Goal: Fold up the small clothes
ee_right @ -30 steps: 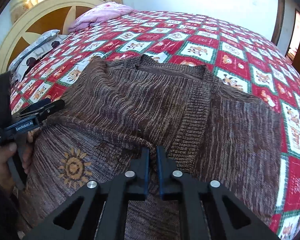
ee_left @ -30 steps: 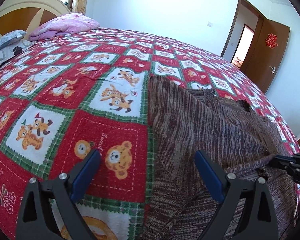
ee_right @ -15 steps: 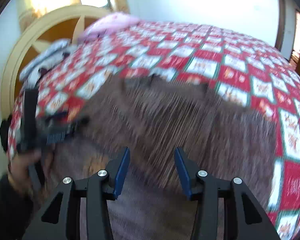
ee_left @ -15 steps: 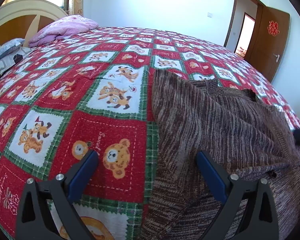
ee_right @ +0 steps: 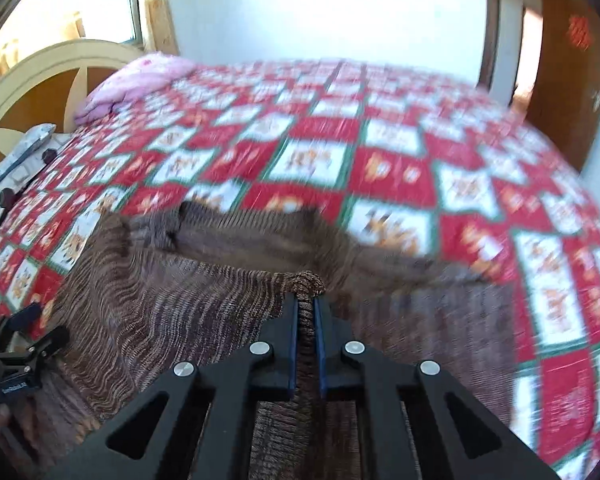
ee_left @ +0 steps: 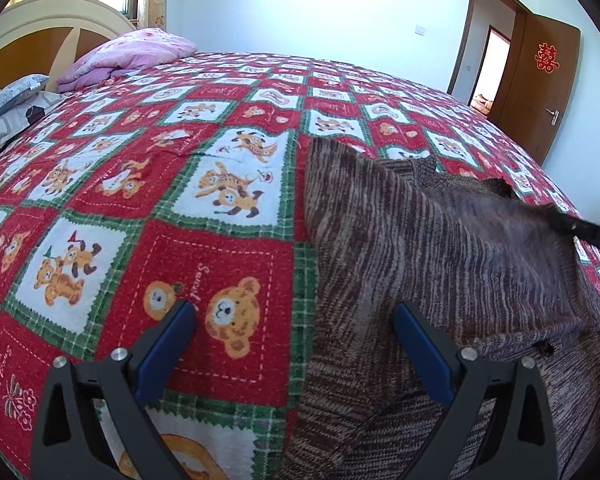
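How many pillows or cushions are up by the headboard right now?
2 in view: a pink pillow at the top of the quilt, and a grey patterned pillow nearer the left edge, beside the headboard. More may lie outside the frame on the left.

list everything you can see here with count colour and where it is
sweater: 1, brown knit, near side of bed, part lifted
bedspread: 1, red, white and green bear print, over the bed
pink bedding: 1 bundle, by the headboard
grey pillow: 1, far left at the headboard
headboard: 1, cream and wood
door: 1, brown, red emblem, far right
left tool: 1, black with blue pads, open
right tool: 1, black, shut on sweater
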`<state>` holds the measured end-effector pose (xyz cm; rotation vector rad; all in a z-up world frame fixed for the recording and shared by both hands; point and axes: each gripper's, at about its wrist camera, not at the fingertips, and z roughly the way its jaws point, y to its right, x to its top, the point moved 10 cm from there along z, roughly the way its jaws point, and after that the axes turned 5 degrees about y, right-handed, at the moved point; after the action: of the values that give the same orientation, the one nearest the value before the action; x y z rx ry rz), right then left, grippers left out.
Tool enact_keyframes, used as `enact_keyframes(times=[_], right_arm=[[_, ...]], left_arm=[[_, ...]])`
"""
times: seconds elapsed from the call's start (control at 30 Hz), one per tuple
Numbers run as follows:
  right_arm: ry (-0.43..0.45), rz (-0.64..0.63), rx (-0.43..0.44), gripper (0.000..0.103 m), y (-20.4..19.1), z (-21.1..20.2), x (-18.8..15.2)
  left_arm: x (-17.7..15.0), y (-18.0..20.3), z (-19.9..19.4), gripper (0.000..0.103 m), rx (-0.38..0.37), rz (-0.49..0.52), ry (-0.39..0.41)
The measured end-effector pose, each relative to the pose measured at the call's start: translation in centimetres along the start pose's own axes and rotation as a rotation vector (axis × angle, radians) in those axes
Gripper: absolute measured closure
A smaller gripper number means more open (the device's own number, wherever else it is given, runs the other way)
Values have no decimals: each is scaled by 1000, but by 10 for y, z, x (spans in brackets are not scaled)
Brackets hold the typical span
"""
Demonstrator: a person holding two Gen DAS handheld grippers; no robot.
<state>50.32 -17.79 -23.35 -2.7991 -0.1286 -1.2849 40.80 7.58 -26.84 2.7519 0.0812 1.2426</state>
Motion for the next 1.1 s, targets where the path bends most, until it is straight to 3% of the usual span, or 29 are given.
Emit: enact_keyframes(times=[0.07, 0.13, 0.17, 0.2, 0.27, 0.37, 0.47, 0.53, 0.9, 1.1], right_arm=[[-29, 22, -34, 96, 13, 7, -5], [-92, 27, 1, 95, 12, 19, -17], [-102, 15, -4, 88, 12, 19, -22], [-90, -5, -37, 67, 14, 15, -22], [-60, 1, -26, 47, 10, -1, -21], [-36, 5, 117, 47, -18, -30, -27], [-119, -99, 189, 47, -49, -39, -61], [-167, -88, 194, 47, -51, -37, -80], [-146, 48, 233, 47, -23, -64, -91], [-163, 24, 229, 47, -23, -80, -114]], left_arm=[[0, 1, 1, 1, 3, 3, -2], [0, 1, 2, 1, 5, 5, -3], [0, 2, 2, 1, 4, 4, -4], [0, 2, 2, 1, 3, 5, -5], [0, 2, 2, 1, 5, 7, -5], [-1, 3, 3, 1, 8, 9, -5], [-1, 4, 3, 0, 13, 17, -9], [-1, 4, 3, 0, 15, 20, -12], [-16, 2, -20, 0, 38, 55, -21], [-20, -11, -41, 0, 51, 13, 8]])
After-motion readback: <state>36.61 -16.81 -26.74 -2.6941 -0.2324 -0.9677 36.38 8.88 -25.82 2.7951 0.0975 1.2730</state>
